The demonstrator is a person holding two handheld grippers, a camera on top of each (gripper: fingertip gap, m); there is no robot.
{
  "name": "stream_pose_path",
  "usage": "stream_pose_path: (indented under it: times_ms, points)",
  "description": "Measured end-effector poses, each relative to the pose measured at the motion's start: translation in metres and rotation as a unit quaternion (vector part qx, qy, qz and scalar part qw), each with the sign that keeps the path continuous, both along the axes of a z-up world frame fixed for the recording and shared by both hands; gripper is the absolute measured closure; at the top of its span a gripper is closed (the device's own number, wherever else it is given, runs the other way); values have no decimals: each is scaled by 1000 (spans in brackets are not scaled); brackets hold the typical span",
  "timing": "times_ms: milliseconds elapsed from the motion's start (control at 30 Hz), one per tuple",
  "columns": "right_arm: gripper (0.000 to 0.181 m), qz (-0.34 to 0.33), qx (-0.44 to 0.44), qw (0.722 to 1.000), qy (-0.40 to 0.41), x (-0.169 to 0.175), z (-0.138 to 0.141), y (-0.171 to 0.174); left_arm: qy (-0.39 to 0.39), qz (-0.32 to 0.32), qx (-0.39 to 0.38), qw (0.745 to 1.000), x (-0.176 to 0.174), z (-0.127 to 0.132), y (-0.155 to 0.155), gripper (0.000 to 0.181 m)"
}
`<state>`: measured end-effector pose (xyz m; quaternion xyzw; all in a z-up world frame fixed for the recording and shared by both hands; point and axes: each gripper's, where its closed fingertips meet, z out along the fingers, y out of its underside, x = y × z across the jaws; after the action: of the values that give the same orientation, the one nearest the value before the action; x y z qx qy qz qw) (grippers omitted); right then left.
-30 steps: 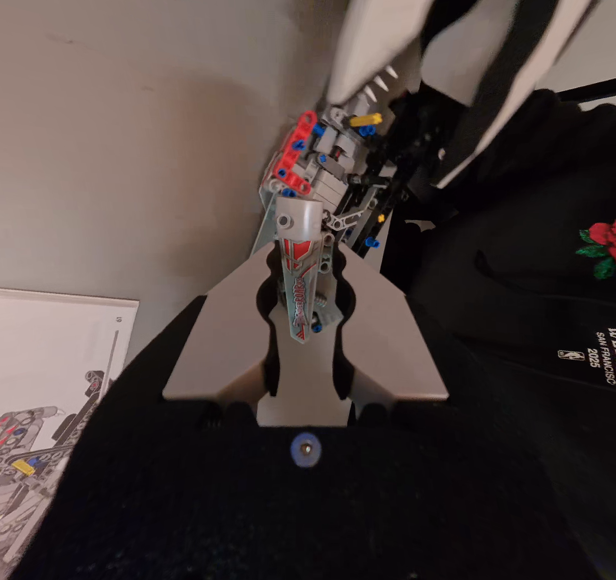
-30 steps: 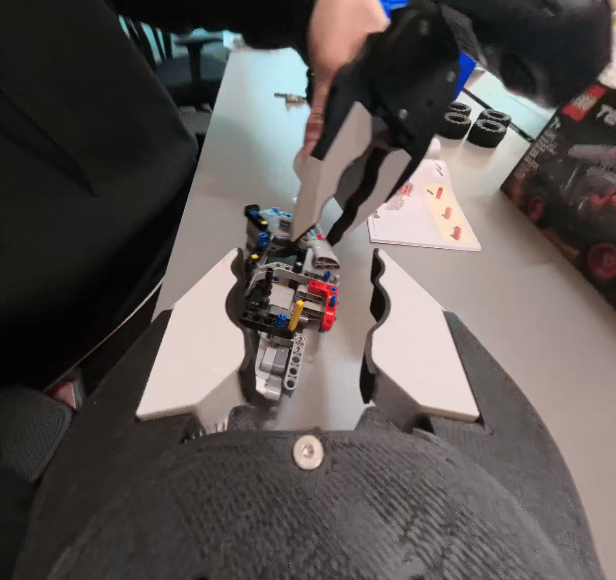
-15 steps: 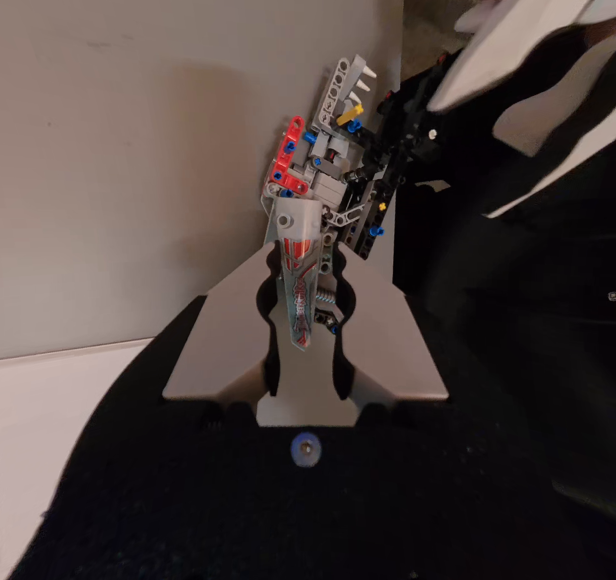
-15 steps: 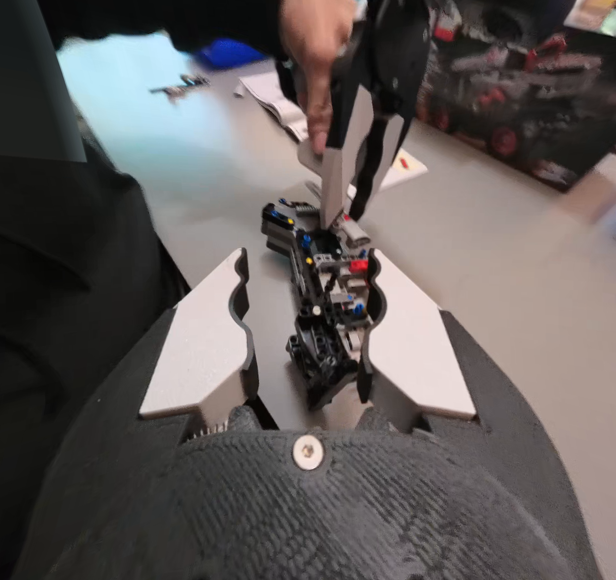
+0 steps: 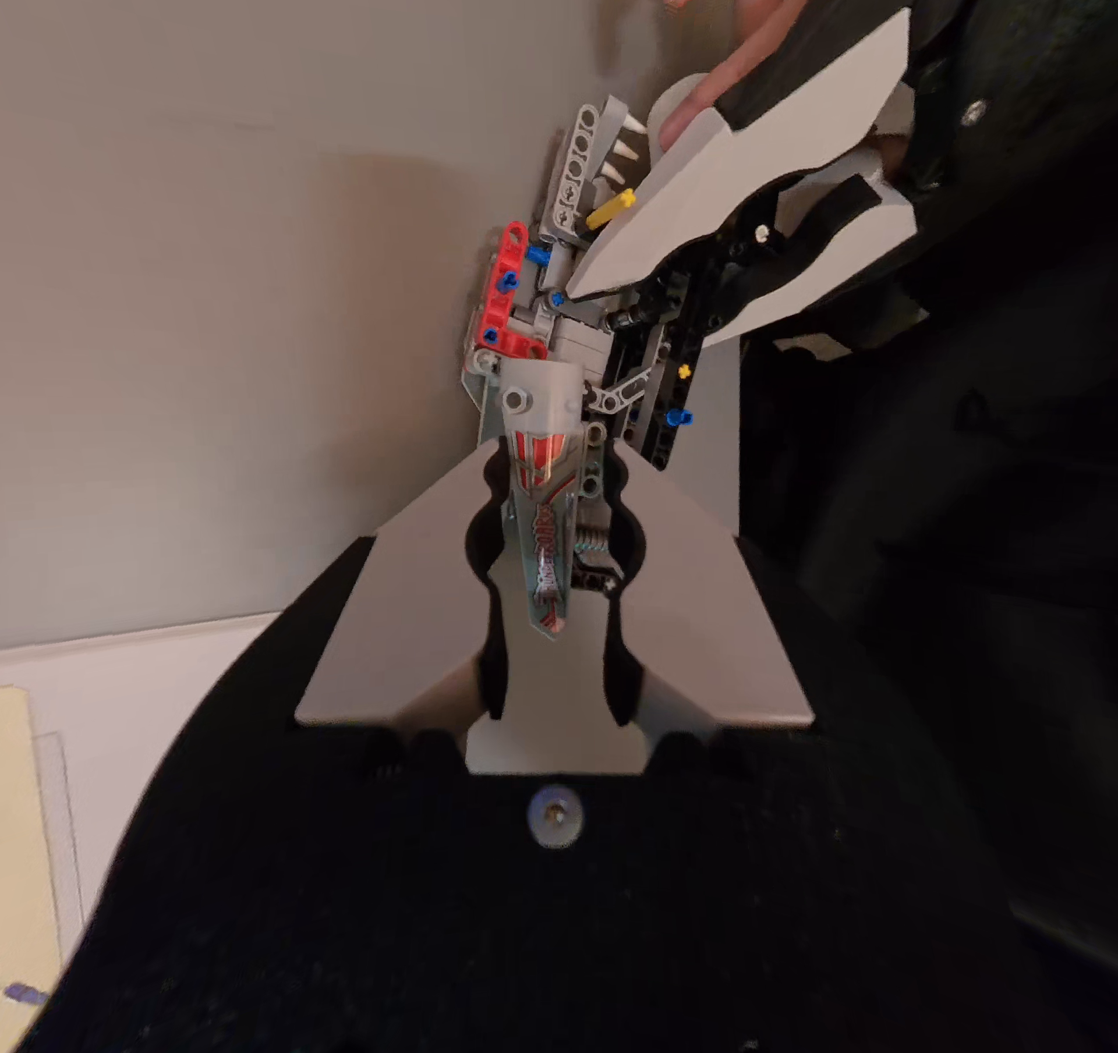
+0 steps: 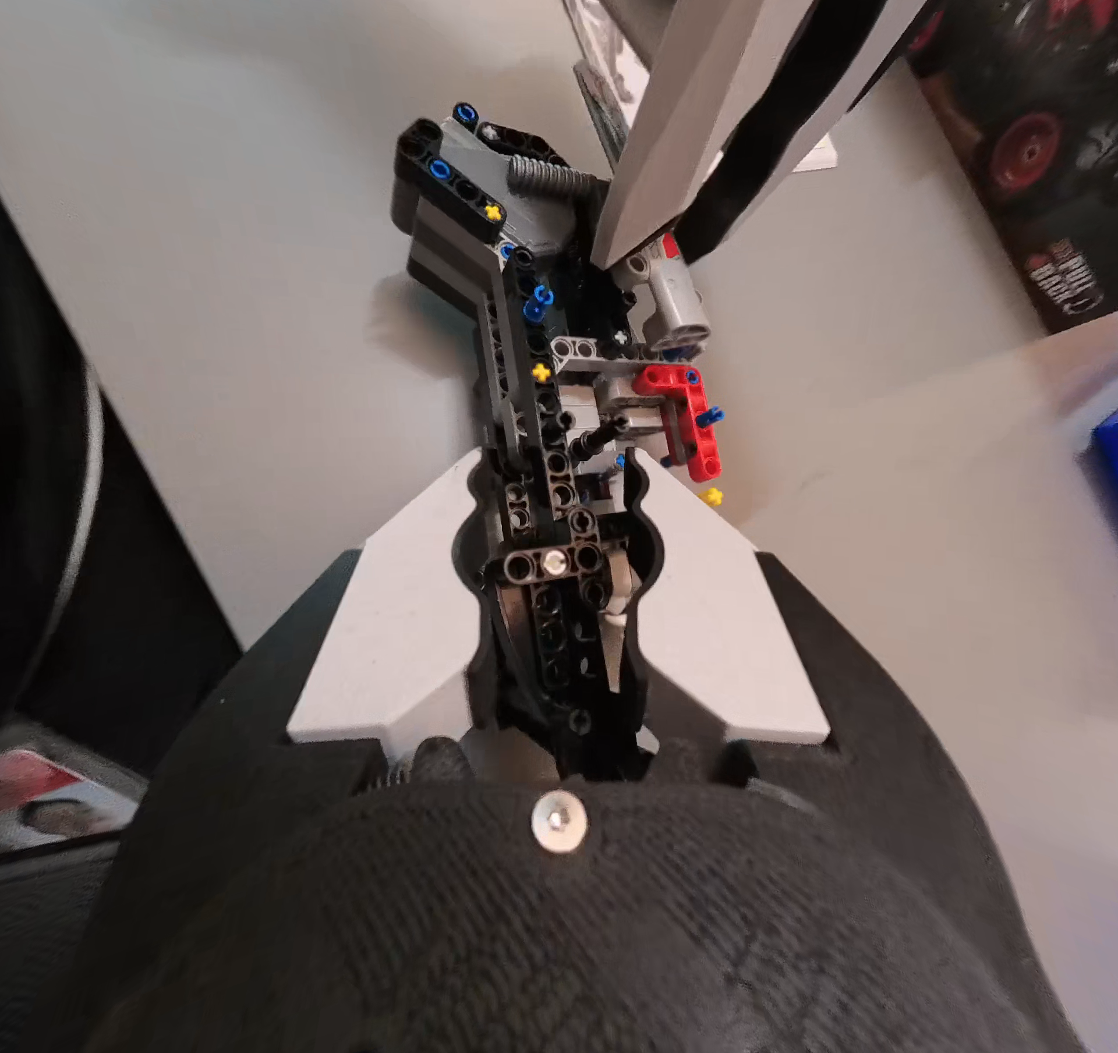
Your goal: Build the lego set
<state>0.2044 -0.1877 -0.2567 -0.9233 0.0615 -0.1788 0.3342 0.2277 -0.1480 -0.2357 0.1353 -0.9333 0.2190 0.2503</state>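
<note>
A half-built lego model (image 5: 568, 346) of grey and black beams with a red L-shaped beam (image 5: 502, 298) is held just above the table between both grippers. My left gripper (image 5: 553, 455) is shut on its grey stickered panel (image 5: 541, 516). My right gripper (image 6: 555, 457) is shut on the black beam end of the model (image 6: 547, 413). In the left wrist view the right gripper (image 5: 641, 316) comes in from the upper right. In the right wrist view the left gripper (image 6: 650, 256) comes down from the top onto the grey part beside the red beam (image 6: 689, 419).
The grey table (image 6: 212, 177) lies under the model. An instruction booklet (image 6: 599, 74) lies behind it, also at the lower left of the left wrist view (image 5: 91, 721). A dark lego box (image 6: 1028, 147) stands at the right. A person's hand (image 5: 726, 26) and dark clothing (image 5: 907, 540) fill the right. One gripper's finger ends stand about 6 cm off the other's.
My right gripper, open around the model before, has moved in and shut on its black end. My left gripper has kept its hold on the grey panel while the model turned.
</note>
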Motion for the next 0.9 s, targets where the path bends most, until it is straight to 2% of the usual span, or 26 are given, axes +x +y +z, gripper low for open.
stream_pose_path:
  times_ms: [167, 300, 367, 533, 567, 633, 667, 700, 767, 833, 900]
  points:
    - [139, -11, -41, 999, -9, 16, 3, -17, -2, 37, 5, 999, 10, -3, 6, 153]
    - [140, 37, -67, 995, -69, 13, 9, -30, 8, 39, -11, 999, 10, -4, 1, 153]
    - [135, 31, -71, 995, -65, 16, 9, -35, 6, 37, -15, 999, 10, -4, -3, 153]
    - [137, 53, -86, 993, -53, 21, 14, -40, 3, 45, -16, 999, 0, -5, -6, 153]
    - [138, 68, -80, 993, -48, 21, 15, -37, 8, 41, -16, 999, -5, -5, -4, 153]
    - [134, 168, -113, 979, -38, 8, 5, -32, 25, 30, -12, 999, -16, -5, -1, 153]
    - [132, 198, -142, 968, -57, 14, 2, -34, 32, 35, -15, 999, -19, -5, -1, 153]
    - [130, 205, -163, 963, -72, 23, 1, -35, 36, 40, -19, 998, -20, -5, -2, 153]
    - [104, 226, -188, 954, -56, 26, -1, -35, 35, 46, -25, 998, -19, -4, -3, 153]
    - [101, 247, -185, 950, -56, 28, 6, -31, 30, 52, -28, 998, -18, -5, -4, 153]
    - [99, 254, -134, 956, -52, 29, 23, -23, 29, 62, -34, 997, -18, -5, -4, 153]
